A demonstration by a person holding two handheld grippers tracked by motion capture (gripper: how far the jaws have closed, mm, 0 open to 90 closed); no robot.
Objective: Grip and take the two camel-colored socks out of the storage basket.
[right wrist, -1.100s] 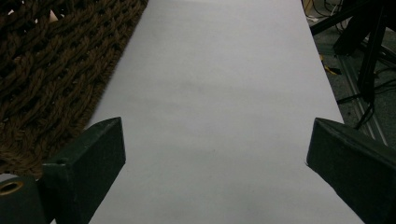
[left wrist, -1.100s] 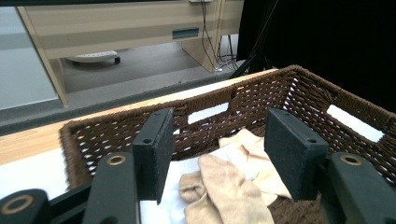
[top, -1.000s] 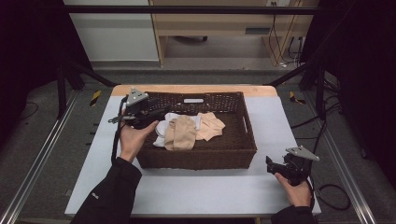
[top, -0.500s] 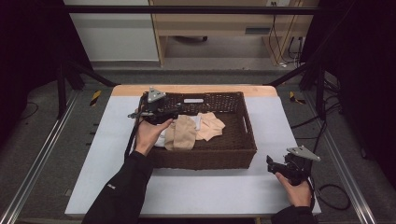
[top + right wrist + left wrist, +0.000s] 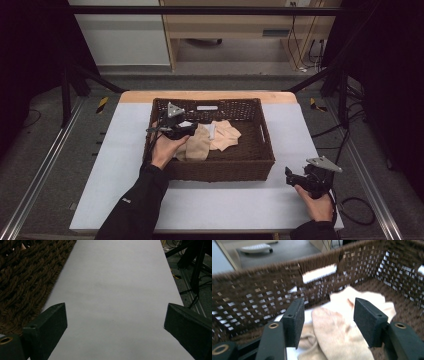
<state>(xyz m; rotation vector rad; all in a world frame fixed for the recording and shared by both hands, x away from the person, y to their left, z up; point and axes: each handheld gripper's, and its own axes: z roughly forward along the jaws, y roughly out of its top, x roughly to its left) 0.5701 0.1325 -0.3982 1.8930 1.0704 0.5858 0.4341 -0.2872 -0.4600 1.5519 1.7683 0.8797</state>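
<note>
- Your left gripper (image 5: 186, 129) sits at the end of an outstretched forearm, jaws wide apart with nothing pressed between them, having just closed a little.
- Your right gripper (image 5: 295, 176) rests low near your body, jaws spread wide.

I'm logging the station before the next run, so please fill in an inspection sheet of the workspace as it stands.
Surface: pale grey table, bare in front of the basket.
Job's things: brown wicker basket at the table's middle; beige socks and a white cloth lie in it.
Clutter: nothing seen on the table.
Grippers: left gripper inside the basket, jaws open over the socks, nothing clamped; right gripper open above the bare table near the front right corner, right of the basket.
Cables: a black cable loops on the floor at right.
Surroundings: wooden furniture behind the table, metal rails alongside.
</note>
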